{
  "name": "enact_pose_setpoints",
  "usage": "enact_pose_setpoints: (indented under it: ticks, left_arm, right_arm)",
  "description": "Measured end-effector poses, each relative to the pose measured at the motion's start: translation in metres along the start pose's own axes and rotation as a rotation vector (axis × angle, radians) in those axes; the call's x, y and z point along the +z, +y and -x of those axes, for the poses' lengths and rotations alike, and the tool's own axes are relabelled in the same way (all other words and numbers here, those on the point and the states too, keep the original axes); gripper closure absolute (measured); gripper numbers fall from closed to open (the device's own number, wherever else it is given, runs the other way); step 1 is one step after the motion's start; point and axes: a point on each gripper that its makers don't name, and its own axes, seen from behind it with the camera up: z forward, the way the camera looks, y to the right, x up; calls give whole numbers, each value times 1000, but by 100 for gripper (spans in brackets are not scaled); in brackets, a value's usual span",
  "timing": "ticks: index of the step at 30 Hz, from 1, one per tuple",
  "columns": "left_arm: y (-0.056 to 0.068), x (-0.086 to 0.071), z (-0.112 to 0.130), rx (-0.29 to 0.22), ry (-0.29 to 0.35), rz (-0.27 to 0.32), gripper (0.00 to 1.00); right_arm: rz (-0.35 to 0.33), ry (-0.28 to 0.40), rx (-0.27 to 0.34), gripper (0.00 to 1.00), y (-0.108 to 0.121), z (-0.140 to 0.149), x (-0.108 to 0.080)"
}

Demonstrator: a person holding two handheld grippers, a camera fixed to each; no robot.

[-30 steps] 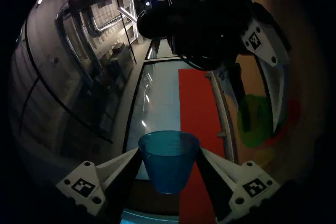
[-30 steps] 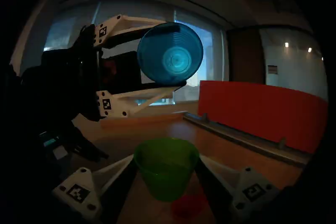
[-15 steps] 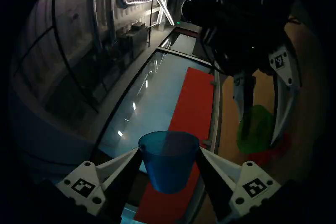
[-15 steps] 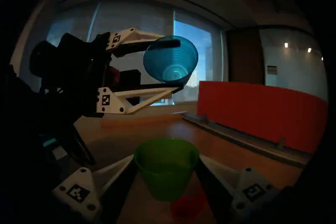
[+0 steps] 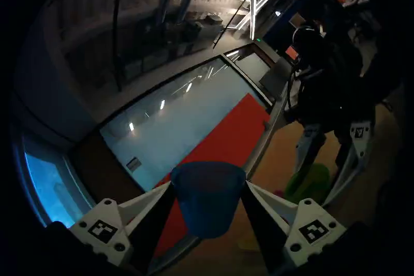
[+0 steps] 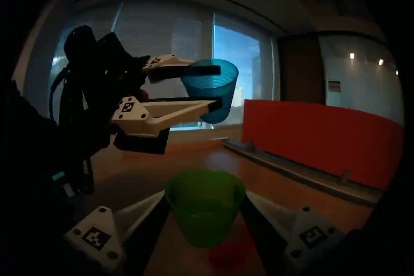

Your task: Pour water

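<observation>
We see the left gripper (image 5: 207, 188) pinching the blue cup (image 5: 208, 204), one white finger pressed against each side of its wall, with the rim just past the fingertips. In the right gripper view this cup sits nearly upright with its mouth up, held in the air left of the red partition panel (image 6: 321, 141) and higher than the panel's top edge.

The right gripper (image 6: 205, 198) clamps the green cup (image 6: 205, 211) in the same way, a finger tight on either side. This cup is upright, low over the wooden table (image 6: 290, 188), on the near side of the panel. A small red round thing (image 6: 230, 253) lies just beneath it.

For markings, we find square black-and-white coded tags (image 6: 96, 237) on the gripper fingers. A small sign (image 6: 335, 85) hangs on the wall above the panel, too small for us to read.
</observation>
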Motion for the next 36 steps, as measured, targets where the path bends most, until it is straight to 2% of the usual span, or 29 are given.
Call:
enact_pose_setpoints:
  ticks: [8, 18, 21, 24, 30, 36]
  left_arm:
    - [-2, 1, 0, -195, 7, 22, 15]
    - [-10, 1, 1, -509, 17, 61, 15]
    - [-11, 1, 2, -572, 22, 73, 15]
    - [-8, 1, 6, -598, 16, 86, 15]
    - [-5, 1, 15, -584, -6, 90, 15]
    - [-2, -2, 25, -595, -27, 97, 15]
  right_arm:
    - [7, 5, -1, 11, 2, -2, -2]
    - [23, 29, 4, 10, 7, -14, -7]
    - [25, 32, 3, 10, 8, -16, -8]
    - [26, 30, 0, 10, 7, -17, -8]
    - [26, 26, -2, 10, 7, -15, -8]
    - [38, 18, 3, 10, 12, -15, -11]
